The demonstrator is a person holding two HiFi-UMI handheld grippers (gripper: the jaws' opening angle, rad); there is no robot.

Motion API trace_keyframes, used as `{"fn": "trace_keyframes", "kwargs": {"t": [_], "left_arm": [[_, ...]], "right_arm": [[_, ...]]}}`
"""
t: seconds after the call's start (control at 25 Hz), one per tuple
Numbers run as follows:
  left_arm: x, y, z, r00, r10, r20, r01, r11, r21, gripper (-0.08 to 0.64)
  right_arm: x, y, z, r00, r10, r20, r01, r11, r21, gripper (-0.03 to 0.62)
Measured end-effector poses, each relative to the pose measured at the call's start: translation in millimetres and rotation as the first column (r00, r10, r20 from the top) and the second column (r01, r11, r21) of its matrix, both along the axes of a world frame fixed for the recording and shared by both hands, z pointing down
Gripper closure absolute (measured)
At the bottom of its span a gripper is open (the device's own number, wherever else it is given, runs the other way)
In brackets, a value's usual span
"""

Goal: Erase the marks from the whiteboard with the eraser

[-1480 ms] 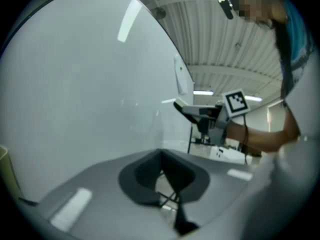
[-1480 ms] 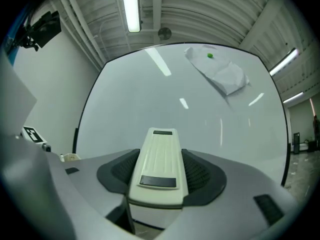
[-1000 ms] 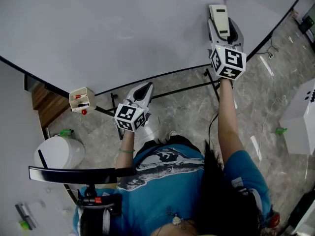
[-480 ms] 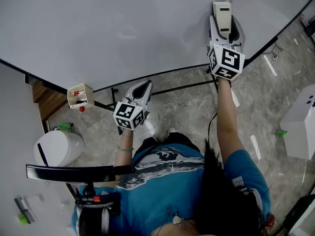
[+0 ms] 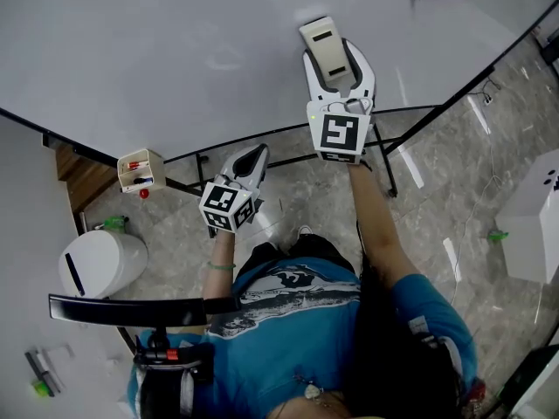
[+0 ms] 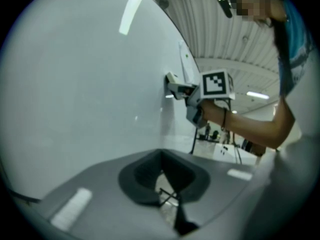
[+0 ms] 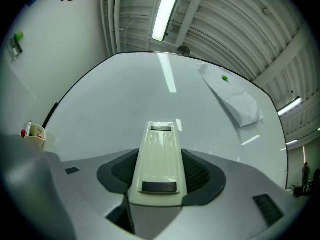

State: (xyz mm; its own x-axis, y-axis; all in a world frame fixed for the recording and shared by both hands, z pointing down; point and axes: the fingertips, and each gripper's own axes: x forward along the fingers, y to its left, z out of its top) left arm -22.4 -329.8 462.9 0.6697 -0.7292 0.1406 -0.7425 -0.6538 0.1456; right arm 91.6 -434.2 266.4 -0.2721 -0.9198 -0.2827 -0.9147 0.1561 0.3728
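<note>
The whiteboard [image 5: 175, 51] fills the top of the head view, with only a faint smudge [image 5: 223, 59] showing on it. My right gripper [image 5: 336, 59] is shut on the cream eraser [image 5: 323, 46], which lies flat against the board near its middle. In the right gripper view the eraser [image 7: 159, 159] sits between the jaws against the white surface [image 7: 125, 94]. My left gripper [image 5: 255, 157] hangs below the board's lower edge, shut and holding nothing. The left gripper view shows the right gripper [image 6: 192, 91] pressing the eraser [image 6: 172, 79] to the board.
A small marker box [image 5: 140, 173] with red pens hangs at the board's lower left edge. A paper sheet [image 7: 235, 101] under a green magnet [image 7: 225, 77] is on the board's upper right. The black stand legs [image 5: 384, 160], a white bin [image 5: 100, 264] and a white box [image 5: 537, 216] stand on the floor.
My right gripper has slid the eraser leftward across the board, from near the right edge toward the middle. The left gripper has stayed where it was.
</note>
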Motion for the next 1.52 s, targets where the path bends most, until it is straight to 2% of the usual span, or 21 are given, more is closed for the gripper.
{"fn": "trace_keyframes", "kwargs": {"t": [0.08,0.2,0.6,0.72,0.84,1.04,1.2,1.36,1.52], "left_arm": [[-3.6,1.2,0.7,1.0,-0.006,0.0,0.006,1.0,-0.001,0.556],[-10.3,1.9,4.4,1.0,-0.018,-0.002,0.018,1.0,-0.005,0.556],[-20.0,7.5,3.0,1.0,-0.029,0.006,0.029,1.0,0.008,0.557],[-22.6,9.0,0.4,1.0,-0.028,0.005,0.028,1.0,0.014,0.556],[-22.9,10.0,0.8,1.0,-0.027,0.005,0.027,1.0,0.013,0.556],[-16.7,9.2,-0.2,1.0,-0.019,0.0,0.019,1.0,0.015,0.557],[-14.9,6.1,-3.9,1.0,-0.013,-0.003,0.013,1.0,0.021,0.556],[-12.9,4.0,-4.9,1.0,-0.008,-0.004,0.008,1.0,0.024,0.556],[-11.2,3.7,-4.9,1.0,-0.011,-0.005,0.011,1.0,0.021,0.556]], "right_arm": [[-18.5,3.1,10.1,1.0,-0.023,-0.007,0.023,1.0,-0.008,0.33],[-32.1,5.4,23.2,0.998,-0.01,-0.064,0.008,0.999,-0.032,0.33],[-61.0,11.4,53.1,0.994,-0.026,-0.108,0.017,0.996,-0.089,0.33],[-57.8,14.7,46.5,0.996,-0.048,-0.073,0.042,0.995,-0.091,0.33],[-26.9,13.8,23.3,0.999,-0.045,0.03,0.047,0.997,-0.067,0.33],[86.3,-2.0,-26.2,0.979,0.107,0.175,-0.106,0.994,-0.017,0.33],[160.9,-17.1,-45.6,0.946,0.195,0.257,-0.192,0.981,-0.037,0.33],[181.2,-27.7,-46.2,0.944,0.214,0.252,-0.206,0.977,-0.055,0.33],[165.1,-22.7,-44.0,0.953,0.206,0.222,-0.202,0.978,-0.042,0.33]]}}
